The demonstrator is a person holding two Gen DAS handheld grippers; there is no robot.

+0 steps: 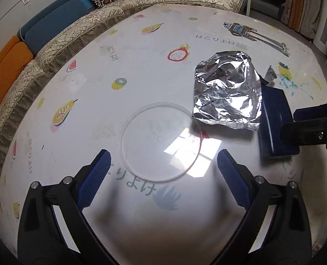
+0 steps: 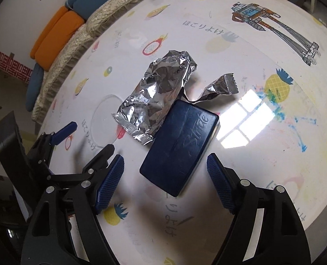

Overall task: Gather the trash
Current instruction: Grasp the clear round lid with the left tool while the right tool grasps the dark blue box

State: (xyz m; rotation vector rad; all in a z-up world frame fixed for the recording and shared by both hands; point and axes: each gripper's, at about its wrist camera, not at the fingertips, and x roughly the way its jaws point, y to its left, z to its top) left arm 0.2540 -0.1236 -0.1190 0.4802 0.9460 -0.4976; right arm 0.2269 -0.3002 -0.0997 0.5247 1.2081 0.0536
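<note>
Crinkled silver foil wrapper (image 2: pixel 154 97) overlaps smooth navy box (image 2: pixel 181 148).

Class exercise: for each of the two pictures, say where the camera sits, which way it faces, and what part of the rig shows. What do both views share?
Left wrist: on the left gripper, facing steeply down at the clear lid; its open jaws show.
Right wrist: on the right gripper, facing down at the blue box; its open jaws show, plus the left gripper.
Shared: foil wrapper, box, lid, table.
</note>
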